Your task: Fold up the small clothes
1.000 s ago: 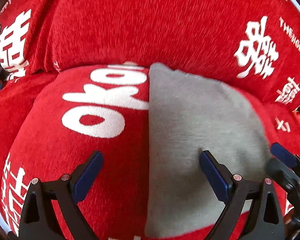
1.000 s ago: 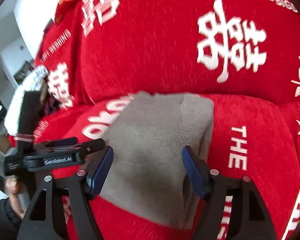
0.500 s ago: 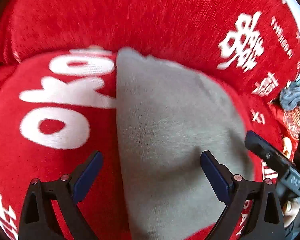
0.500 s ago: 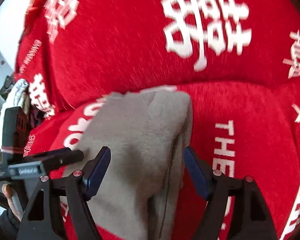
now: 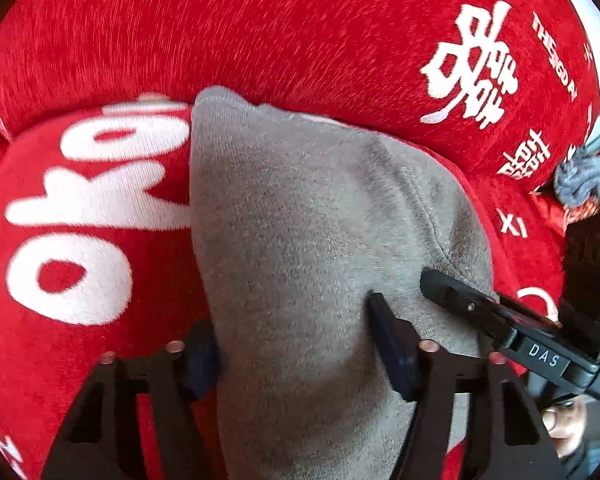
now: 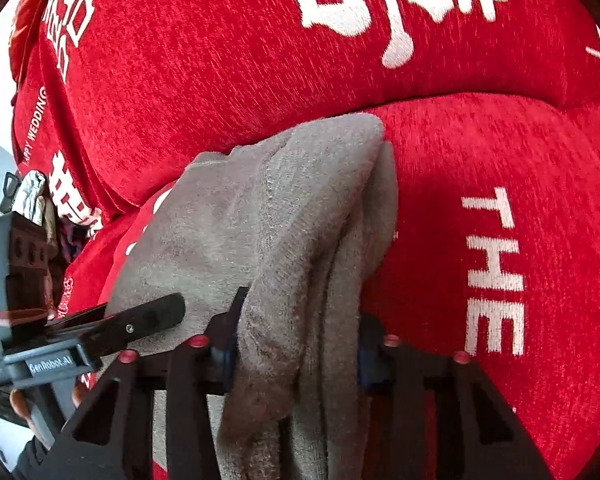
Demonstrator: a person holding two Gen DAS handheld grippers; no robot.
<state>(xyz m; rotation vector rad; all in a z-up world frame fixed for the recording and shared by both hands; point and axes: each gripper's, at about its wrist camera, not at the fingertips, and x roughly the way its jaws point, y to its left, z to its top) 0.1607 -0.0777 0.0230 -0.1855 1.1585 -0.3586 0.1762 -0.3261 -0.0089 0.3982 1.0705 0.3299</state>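
Grey garment (image 5: pixel 308 240): near end cut off by the lower frame edge in both views; its bulk covers the inner pad of the left tongs (image 5: pixel 296 352), and the bunched folds cover both pads of the right tongs (image 6: pixel 296 356).
Red printed sofa cover (image 5: pixel 260 32): white lettering left of the garment partly under it, unreadable.
Grey bundle (image 5: pixel 584 180), right of the garment: blurred, cropped, unidentifiable.

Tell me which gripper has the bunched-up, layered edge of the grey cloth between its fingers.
The right gripper: several stacked layers of the grey cloth pass between its fingers. The left gripper straddles a smooth, flat stretch instead.
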